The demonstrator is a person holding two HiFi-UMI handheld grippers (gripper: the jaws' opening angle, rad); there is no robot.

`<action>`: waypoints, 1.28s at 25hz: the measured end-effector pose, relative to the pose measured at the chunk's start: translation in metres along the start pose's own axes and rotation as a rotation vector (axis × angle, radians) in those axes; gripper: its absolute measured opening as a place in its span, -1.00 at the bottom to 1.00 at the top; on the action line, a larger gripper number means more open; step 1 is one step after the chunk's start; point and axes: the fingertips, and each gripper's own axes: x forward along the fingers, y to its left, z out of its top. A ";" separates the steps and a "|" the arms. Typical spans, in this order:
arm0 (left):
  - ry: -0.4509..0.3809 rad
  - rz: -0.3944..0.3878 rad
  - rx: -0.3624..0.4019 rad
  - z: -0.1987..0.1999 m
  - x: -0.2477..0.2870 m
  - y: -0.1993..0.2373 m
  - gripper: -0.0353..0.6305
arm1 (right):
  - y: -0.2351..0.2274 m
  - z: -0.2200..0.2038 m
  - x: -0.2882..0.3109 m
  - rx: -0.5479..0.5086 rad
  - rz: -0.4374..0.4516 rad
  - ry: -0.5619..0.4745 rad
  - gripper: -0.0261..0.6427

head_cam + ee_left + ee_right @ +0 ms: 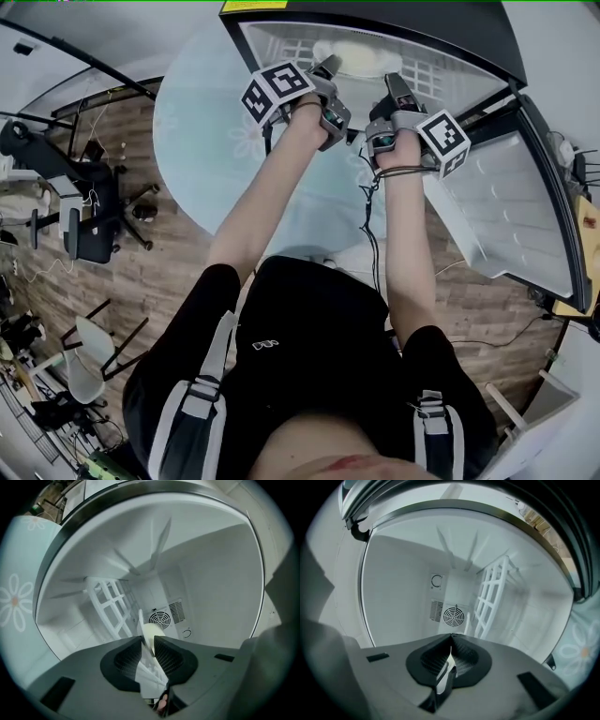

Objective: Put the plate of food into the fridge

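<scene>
The white plate (361,56) with pale food lies inside the open fridge (375,19) on its white wire shelf (110,606). My left gripper (330,66) reaches in at the plate's left edge. In the left gripper view its jaws (148,639) stand a little apart, and the plate's rim and cream food (151,631) show in the gap, loose. My right gripper (392,82) is at the plate's right edge. Its tips (451,637) meet, with a thin white sliver of rim (444,672) pinched between the pads.
The fridge door (506,197) hangs open to the right. A fan vent (453,616) sits on the back wall. A round table with a flowered cloth (197,122) stands beside the fridge. Chairs (89,216) and cables crowd the wooden floor at left.
</scene>
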 end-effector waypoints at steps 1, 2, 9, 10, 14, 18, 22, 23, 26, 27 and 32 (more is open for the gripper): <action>0.016 0.001 0.013 0.000 0.002 -0.001 -0.66 | 0.002 0.000 0.001 -0.003 0.005 0.001 -0.92; 0.034 0.004 0.021 0.000 0.002 -0.002 -0.65 | 0.003 0.000 0.002 -0.004 0.007 0.004 -0.92; 0.105 0.007 0.075 -0.002 0.001 -0.008 -0.25 | -0.002 -0.011 -0.004 0.032 0.018 0.029 -0.92; 0.117 0.003 0.078 -0.002 0.001 -0.011 -0.15 | -0.001 -0.012 -0.006 0.034 0.021 0.031 -0.92; 0.153 0.012 0.104 -0.001 -0.010 -0.017 0.07 | 0.009 -0.018 -0.018 0.032 0.046 0.035 -0.92; 0.178 0.078 0.197 0.008 -0.015 -0.011 0.25 | 0.017 -0.020 -0.024 0.032 0.063 0.033 -0.92; 0.163 0.028 0.281 -0.012 -0.035 -0.027 0.19 | 0.025 -0.016 -0.050 -0.007 0.083 0.025 -0.92; 0.144 0.012 0.313 -0.016 -0.041 -0.032 0.13 | 0.028 -0.015 -0.055 -0.036 0.091 0.023 -0.92; 0.082 -0.032 0.411 -0.025 -0.057 -0.049 -0.10 | 0.042 -0.011 -0.063 -0.141 0.121 0.021 -0.92; 0.062 -0.048 0.445 -0.028 -0.062 -0.055 -0.20 | 0.046 -0.011 -0.066 -0.175 0.130 0.021 -0.92; -0.034 -0.103 0.660 -0.047 -0.094 -0.085 -0.44 | 0.065 -0.019 -0.089 -0.372 0.172 0.034 -0.92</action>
